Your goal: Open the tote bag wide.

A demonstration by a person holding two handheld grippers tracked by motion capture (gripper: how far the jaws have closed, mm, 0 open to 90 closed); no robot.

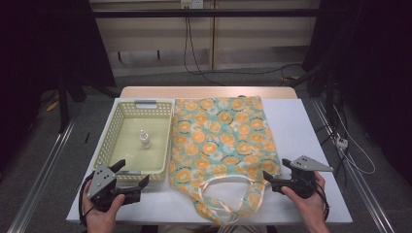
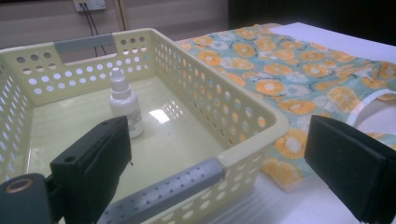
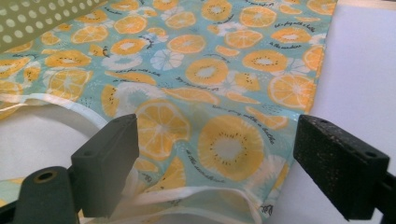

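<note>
Both jaw pairs spread, nothing gripped. Left gripper poised before basket, bottle beyond its fingers; right gripper aimed at bag mouth, likely for opening.

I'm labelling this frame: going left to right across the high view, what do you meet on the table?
Left gripper → yellow basket → small bottle → fruit-print bag → right gripper.

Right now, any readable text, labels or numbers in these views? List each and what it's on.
"to the sunshine": my best reading of the cursive lines printed between the fruit slices on the tote bag; blurred, so uncertain.
Small dropper bottle in the yellow basket: its label is too small and blurred to read.
Nothing else carries legible text.
</note>
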